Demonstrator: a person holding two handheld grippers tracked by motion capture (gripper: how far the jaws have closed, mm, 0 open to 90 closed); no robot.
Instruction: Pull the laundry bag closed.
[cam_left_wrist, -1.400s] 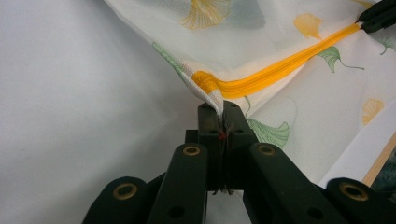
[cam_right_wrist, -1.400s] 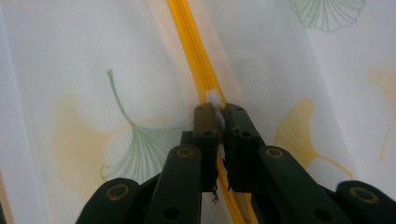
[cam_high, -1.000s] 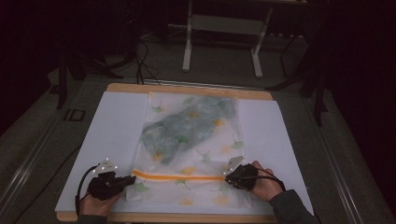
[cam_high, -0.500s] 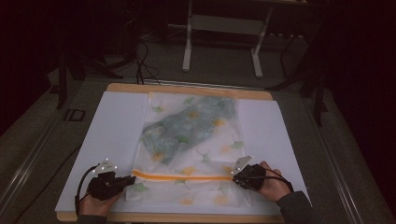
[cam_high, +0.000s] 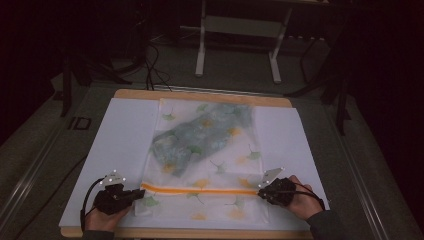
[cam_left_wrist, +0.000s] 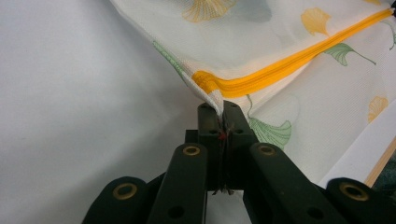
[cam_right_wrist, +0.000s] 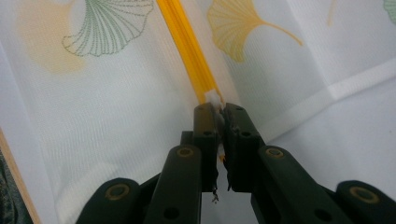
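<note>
Shifted outward toward the table's right edge since a second ago: right gripper (cam_high: 261, 190), with the zipper now drawn out almost to the bag's right side; left gripper (cam_high: 141, 192) unmoved.

Spread over a wooden table (cam_high: 200, 95), a white sheet (cam_high: 120, 135). Laid flat on its middle, a mesh laundry bag (cam_high: 210, 165) printed with green and yellow leaves, with a bluish-green cloth (cam_high: 200, 135) showing through its far half. Stretched across the bag's near part, between the two grippers, an orange zipper (cam_high: 200, 190).

Clamped tight on the bag's left corner, right at the zipper's end: left gripper (cam_left_wrist: 223, 109), jaws fully closed with fabric pinched between them. Closed likewise on the small white tab (cam_right_wrist: 213, 97) at the zipper's (cam_right_wrist: 187, 46) end: right gripper (cam_right_wrist: 219, 112), jaws pressed together.
</note>
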